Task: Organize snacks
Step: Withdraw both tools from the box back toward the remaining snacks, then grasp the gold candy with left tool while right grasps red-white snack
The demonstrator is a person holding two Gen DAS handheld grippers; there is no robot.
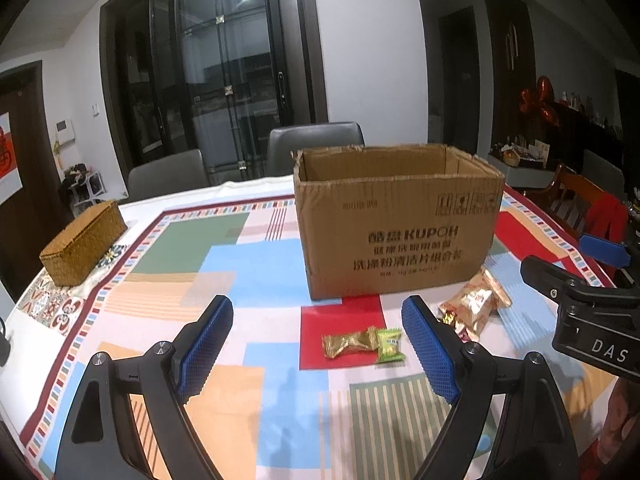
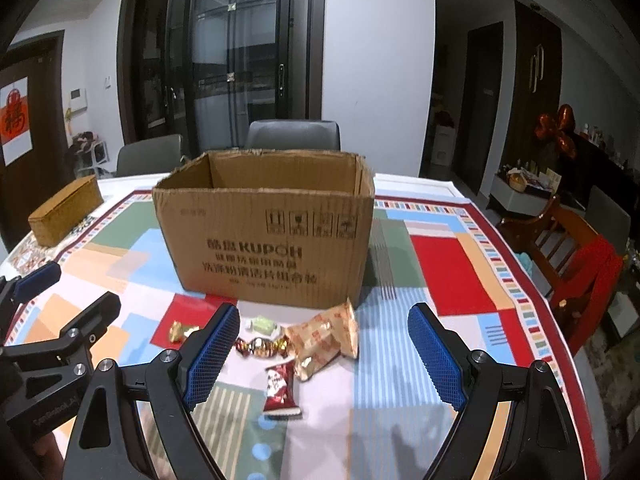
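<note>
An open cardboard box (image 1: 396,220) (image 2: 266,236) stands on the patterned tablecloth. In front of it lie small snacks: a gold-wrapped candy (image 1: 346,345) (image 2: 180,330), a green candy (image 1: 389,345) (image 2: 262,324), a beige-gold packet (image 1: 476,304) (image 2: 324,336), a dark red-gold twisted candy (image 2: 262,346) and a red packet (image 2: 280,390). My left gripper (image 1: 320,344) hovers open above the gold and green candies. The right gripper (image 2: 322,354) is open over the beige packet and red packet, holding nothing. Each gripper shows at the edge of the other's view.
A woven basket box (image 1: 82,248) (image 2: 66,210) sits at the table's far left. Grey chairs (image 1: 316,146) stand behind the table, and a wooden chair with a red cloth (image 2: 576,256) is at the right. The tablecloth (image 1: 224,264) lies bare left of the box.
</note>
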